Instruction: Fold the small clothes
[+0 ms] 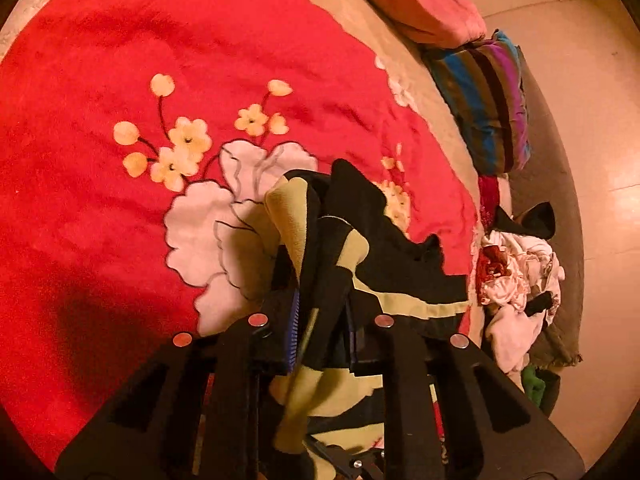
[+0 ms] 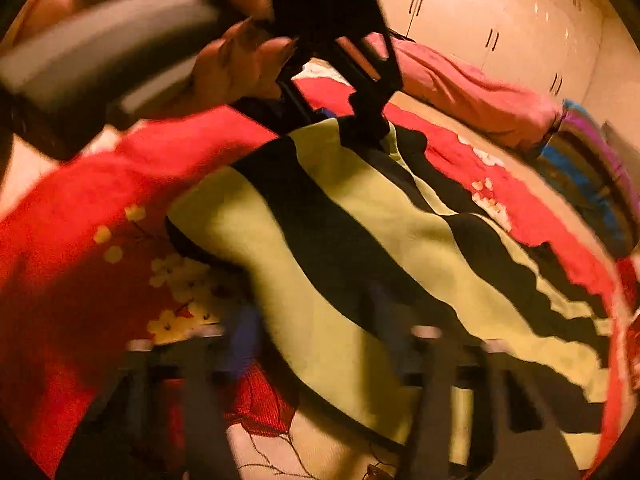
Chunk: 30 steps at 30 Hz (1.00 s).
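Left gripper [image 1: 320, 280] — fingers pinched shut on a bunched edge of the black-and-yellow striped garment [image 1: 372, 248]; cloth runs between the blue pads and drapes back over the gripper body. Looks like a corner grip, so the piece can be lifted and spread rather than dragged.

Garment sits on the red floral blanket [image 1: 120, 60], over the white flower print, near the blanket's right edge. From the right wrist view it fans out wide across the blanket, stripes diagonal, far end pulled up to the left gripper [image 2: 360, 120], which a hand [image 2: 244, 64] holds above the blanket.

Right gripper [image 2: 316, 344] — blurred; its fingers sit narrow with the near hem of the garment between them, so I read it as gripping that hem. Two opposite grips = cloth tensioned flat before the first fold, my guess.

Right of the blanket — heap of unfolded clothes [image 1: 516, 272] at the bed edge, striped cushion [image 1: 484, 100] beyond it. Probably the queue.
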Each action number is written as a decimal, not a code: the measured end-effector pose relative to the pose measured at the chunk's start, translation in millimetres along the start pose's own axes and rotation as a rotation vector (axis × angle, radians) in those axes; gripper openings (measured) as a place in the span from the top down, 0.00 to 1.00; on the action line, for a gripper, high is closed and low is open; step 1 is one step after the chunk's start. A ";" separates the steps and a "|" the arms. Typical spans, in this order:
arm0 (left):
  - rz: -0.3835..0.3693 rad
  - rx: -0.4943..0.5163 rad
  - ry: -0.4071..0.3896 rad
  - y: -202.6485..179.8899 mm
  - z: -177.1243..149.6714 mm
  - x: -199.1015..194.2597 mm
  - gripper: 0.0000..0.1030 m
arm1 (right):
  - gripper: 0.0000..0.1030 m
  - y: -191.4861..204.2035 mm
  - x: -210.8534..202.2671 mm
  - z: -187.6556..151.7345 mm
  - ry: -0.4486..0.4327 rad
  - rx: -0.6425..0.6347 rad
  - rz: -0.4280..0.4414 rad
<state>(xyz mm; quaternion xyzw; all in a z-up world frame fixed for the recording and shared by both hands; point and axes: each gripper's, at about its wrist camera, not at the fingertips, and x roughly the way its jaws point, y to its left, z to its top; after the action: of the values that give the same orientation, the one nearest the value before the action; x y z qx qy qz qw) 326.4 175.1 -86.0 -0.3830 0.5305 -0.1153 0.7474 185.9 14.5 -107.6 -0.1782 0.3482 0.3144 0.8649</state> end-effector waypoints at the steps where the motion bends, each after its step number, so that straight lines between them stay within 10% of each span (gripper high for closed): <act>1: -0.005 0.007 -0.004 -5.3 -1.6 -2.2 0.90 | 0.86 -8.5 -3.6 0.0 -0.001 0.049 0.040; 8: -0.082 0.101 -0.028 -66.2 -18.4 -11.6 0.90 | 0.93 -59.1 -35.8 -0.5 -0.055 0.286 0.185; 21: -0.185 0.248 0.107 -196.4 -82.9 70.9 0.90 | 0.93 -163.3 -123.5 -42.3 -0.140 0.514 0.158; 30: -0.065 0.363 0.050 -201.4 -114.7 70.9 0.68 | 0.91 -217.9 -120.7 -115.5 -0.015 0.784 0.151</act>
<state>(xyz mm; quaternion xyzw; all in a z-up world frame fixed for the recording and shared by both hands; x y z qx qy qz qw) 301.5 -54.6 -12.5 -0.2559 0.5068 -0.2428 0.7866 207.2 -258.1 -82.1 0.1940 0.4476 0.2216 0.8444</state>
